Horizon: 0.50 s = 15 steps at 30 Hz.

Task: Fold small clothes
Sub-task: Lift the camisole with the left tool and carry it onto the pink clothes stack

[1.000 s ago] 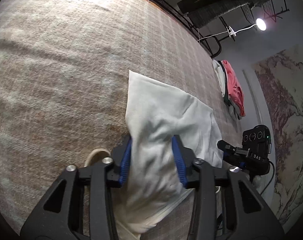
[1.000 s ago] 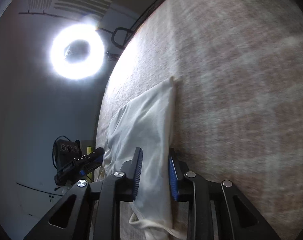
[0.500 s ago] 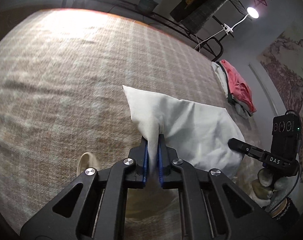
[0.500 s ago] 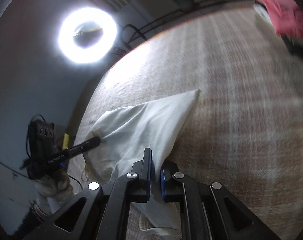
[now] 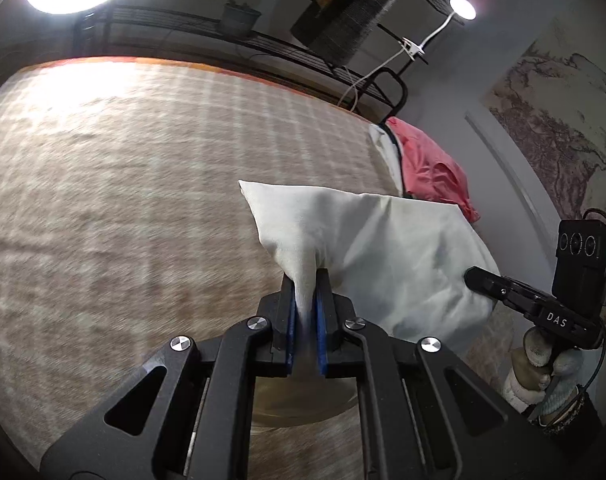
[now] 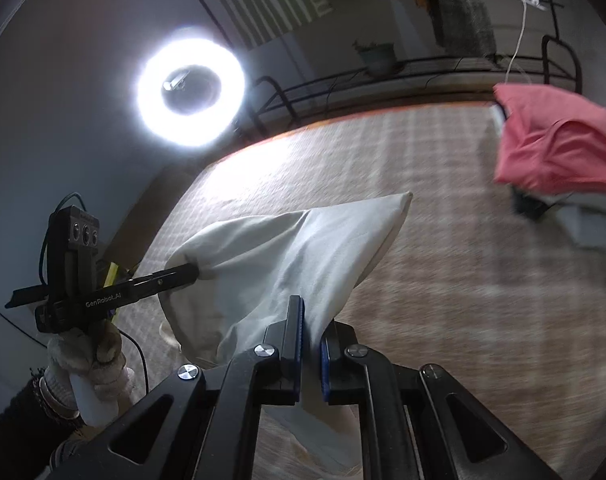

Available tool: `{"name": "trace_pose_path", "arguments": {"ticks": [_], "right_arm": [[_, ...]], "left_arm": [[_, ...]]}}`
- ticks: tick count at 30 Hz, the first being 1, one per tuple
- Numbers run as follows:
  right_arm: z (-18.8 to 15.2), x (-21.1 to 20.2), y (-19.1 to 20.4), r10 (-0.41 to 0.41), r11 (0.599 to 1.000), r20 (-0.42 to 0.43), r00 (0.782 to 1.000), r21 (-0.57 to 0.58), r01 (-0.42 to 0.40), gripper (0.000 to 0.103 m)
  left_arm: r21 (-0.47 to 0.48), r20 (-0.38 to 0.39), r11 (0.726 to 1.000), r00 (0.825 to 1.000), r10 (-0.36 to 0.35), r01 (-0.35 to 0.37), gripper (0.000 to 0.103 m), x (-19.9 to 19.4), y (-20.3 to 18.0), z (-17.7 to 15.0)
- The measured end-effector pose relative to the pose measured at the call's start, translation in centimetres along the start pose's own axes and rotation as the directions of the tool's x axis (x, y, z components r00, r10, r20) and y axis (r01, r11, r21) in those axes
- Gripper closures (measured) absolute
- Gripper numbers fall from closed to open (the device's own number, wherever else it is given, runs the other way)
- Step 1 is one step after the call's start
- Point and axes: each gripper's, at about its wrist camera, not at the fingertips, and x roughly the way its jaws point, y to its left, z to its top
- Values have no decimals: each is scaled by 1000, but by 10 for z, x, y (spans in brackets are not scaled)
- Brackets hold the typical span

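Both tools are angling downward over the plaid-covered bed (image 5: 123, 200), each gripped by a gloved hand. The left tool (image 5: 306, 292) is pinching a bunched edge of the white cloth (image 5: 383, 248) between its blue pads. The right tool (image 6: 309, 322) is pinching another edge of the same cloth (image 6: 295, 248), its pads pressed tight on the fabric. The cloth is hanging stretched between the two tools, lifted off the bed, with one free corner pointing out toward the middle of the bed.

One white cloth is being held; one pink garment (image 6: 555, 152) is lying on a small pile at the bed's far edge, well apart. Two lamps are shining: a ring light (image 6: 191, 88) and a clip lamp (image 5: 462, 7). Wide bare bed is lying open beyond and beside the cloth.
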Motion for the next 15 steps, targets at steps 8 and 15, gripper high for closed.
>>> {"name": "trace_pose_path", "arguments": {"ticks": [8,15], "right_arm": [[20,-45,-44,-69,997,72,995,24,67,99],[50,-86,-94,-141,990,161,977,40,137,99]], "left_arm": [[108,-6,994,1000,-30,30,97,43,-76,45],[205,38,977,998,-59,51,97,85,-150,89]]}}
